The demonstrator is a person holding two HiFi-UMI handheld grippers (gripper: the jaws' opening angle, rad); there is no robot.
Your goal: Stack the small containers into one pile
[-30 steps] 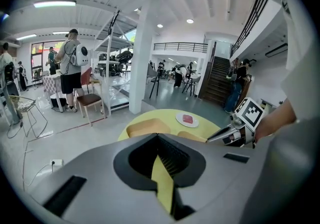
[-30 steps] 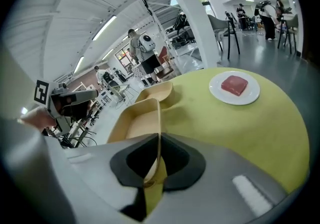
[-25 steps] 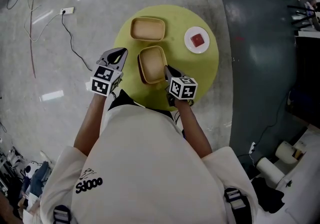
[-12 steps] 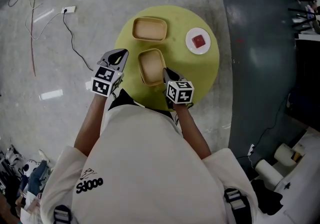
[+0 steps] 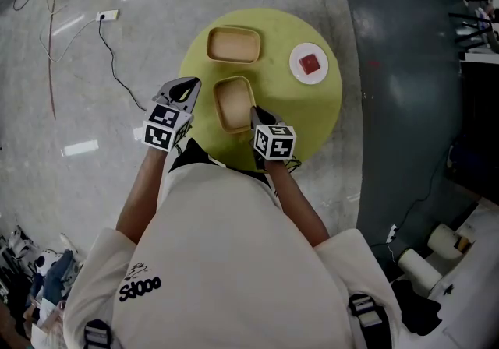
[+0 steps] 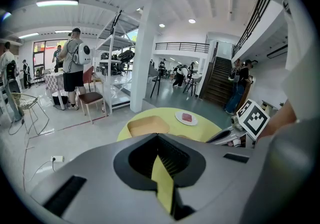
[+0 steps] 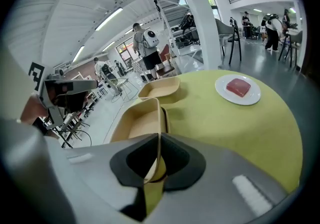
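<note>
Two tan, rounded-rectangle containers sit on a round yellow-green table [image 5: 312, 118]. The far container [image 5: 232, 44] stands alone toward the table's back. My right gripper [image 5: 258, 116] is shut on the right-hand wall of the near container [image 5: 233, 102]; in the right gripper view that thin wall [image 7: 159, 118] runs straight into the closed jaws of the right gripper [image 7: 158, 140]. Whether this container is off the table I cannot tell. My left gripper [image 5: 185, 89] hovers at the table's left edge, shut and empty; in the left gripper view the left gripper [image 6: 159, 140] faces the far container [image 6: 148, 125].
A white plate [image 5: 309, 64] carrying a red block stands at the table's right back, also visible as the plate [image 7: 238, 89] in the right gripper view. A cable and socket [image 5: 104, 17] lie on the floor to the left. People and chairs are in the distant hall.
My right gripper has shifted slightly left and toward me, and the near container has moved a little with it. The left gripper has stayed put.
</note>
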